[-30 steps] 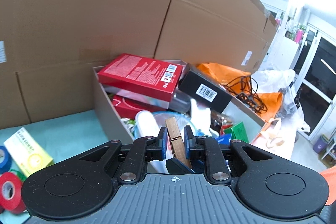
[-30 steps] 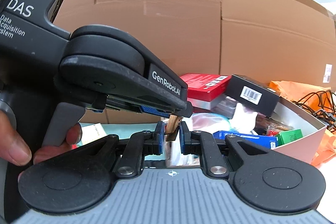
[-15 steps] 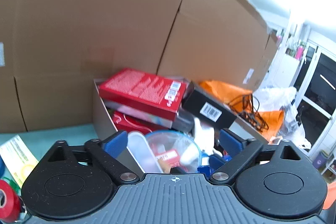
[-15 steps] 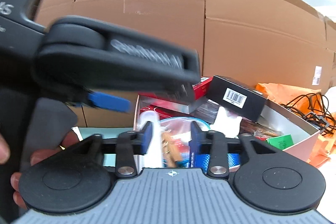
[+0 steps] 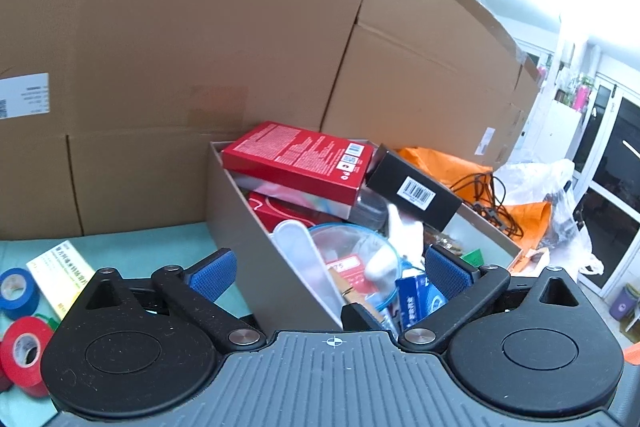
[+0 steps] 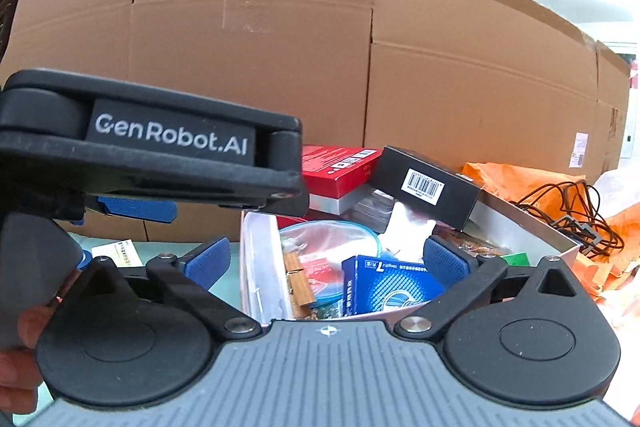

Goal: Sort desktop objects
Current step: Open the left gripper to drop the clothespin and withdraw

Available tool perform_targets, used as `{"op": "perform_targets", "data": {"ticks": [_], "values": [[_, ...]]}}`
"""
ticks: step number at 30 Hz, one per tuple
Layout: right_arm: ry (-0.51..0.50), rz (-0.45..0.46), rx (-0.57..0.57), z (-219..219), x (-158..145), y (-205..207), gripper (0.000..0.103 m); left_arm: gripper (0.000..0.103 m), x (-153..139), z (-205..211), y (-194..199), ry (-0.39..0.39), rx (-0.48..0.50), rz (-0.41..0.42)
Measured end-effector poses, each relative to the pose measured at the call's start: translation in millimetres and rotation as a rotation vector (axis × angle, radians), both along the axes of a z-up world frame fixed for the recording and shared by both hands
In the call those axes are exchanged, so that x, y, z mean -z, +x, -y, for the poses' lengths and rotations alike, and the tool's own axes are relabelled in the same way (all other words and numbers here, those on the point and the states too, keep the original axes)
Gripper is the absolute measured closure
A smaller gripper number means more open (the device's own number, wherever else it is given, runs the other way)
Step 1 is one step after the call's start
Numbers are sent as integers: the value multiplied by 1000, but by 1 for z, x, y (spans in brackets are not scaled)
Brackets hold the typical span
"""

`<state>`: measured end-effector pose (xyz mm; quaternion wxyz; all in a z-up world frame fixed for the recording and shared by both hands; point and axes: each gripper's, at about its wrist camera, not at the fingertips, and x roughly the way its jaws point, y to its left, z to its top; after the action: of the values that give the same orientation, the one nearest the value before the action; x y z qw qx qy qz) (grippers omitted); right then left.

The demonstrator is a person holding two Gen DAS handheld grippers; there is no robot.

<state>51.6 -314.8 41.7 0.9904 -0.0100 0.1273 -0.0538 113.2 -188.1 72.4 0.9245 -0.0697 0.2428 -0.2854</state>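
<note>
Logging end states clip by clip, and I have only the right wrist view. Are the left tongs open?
Observer: Yes. The left tongs stand wide open, with nothing pressed between the pads.
Operator: Is anything still lying outside the box?
Observer: A red tape roll lies on the mat, left of the box.
Operator: Only that one?
Observer: No, a blue tape roll lies just behind the red one.
</note>
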Motion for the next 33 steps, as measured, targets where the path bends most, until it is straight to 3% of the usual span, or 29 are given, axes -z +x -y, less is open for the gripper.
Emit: {"op": "perform_targets", "data": {"ticks": [15,24,33], "values": [[-34,-1,-79,-35,-6,-19,0,0,12,-53,-20,-68,-60,-70],[-39,-14,-236,-79,-1,-25,0,0,21,-96,-56,5,-129,-29],[-32,-70,-427,-125,14,-19,0,0,38,-156,-76,39,-257,-57]]}}
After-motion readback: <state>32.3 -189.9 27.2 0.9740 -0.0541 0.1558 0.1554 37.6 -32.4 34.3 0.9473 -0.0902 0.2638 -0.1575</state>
